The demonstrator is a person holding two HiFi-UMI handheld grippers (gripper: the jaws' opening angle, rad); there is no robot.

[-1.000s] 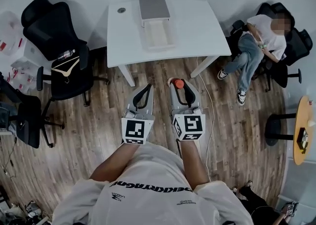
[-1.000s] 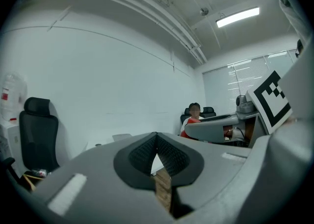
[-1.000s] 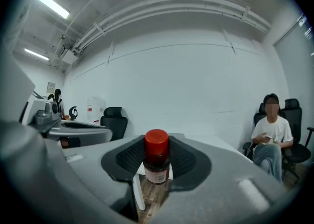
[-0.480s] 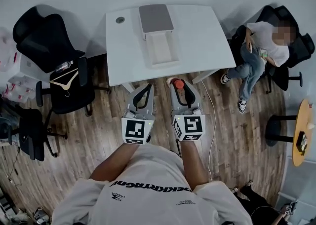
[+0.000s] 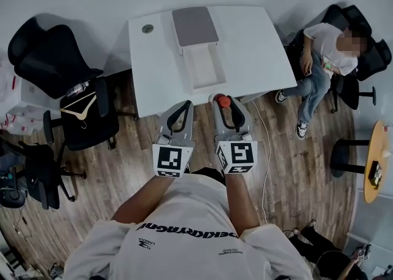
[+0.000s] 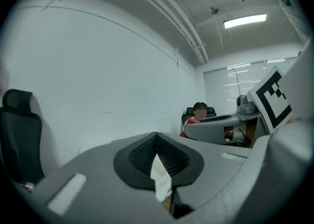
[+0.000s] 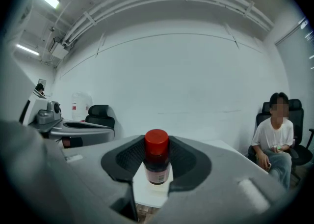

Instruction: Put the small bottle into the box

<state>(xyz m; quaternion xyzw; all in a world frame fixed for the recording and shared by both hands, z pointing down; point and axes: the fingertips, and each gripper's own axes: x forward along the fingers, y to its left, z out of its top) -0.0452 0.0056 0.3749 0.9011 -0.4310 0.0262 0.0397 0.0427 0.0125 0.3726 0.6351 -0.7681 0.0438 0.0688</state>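
Right claw (image 5: pixel 222 98) clamped on the small bottle (image 7: pixel 157 161), red cap up, at the near edge of the white tabletop (image 5: pixel 258 45), short of the box (image 5: pixel 204 67). Left claw (image 5: pixel 183 107) pads together, nothing in it. Box sits open mid-tabletop, grey lid (image 5: pixel 194 26) at its far end. Small round disc (image 5: pixel 147 28) near the far-left corner. Wood floor (image 5: pixel 123 168). Black office chairs (image 5: pixel 55 58) on the left, a hanger (image 5: pixel 80 111) on one. Seated person (image 5: pixel 325 51) on the right, round wooden table (image 5: pixel 374 162) past them.
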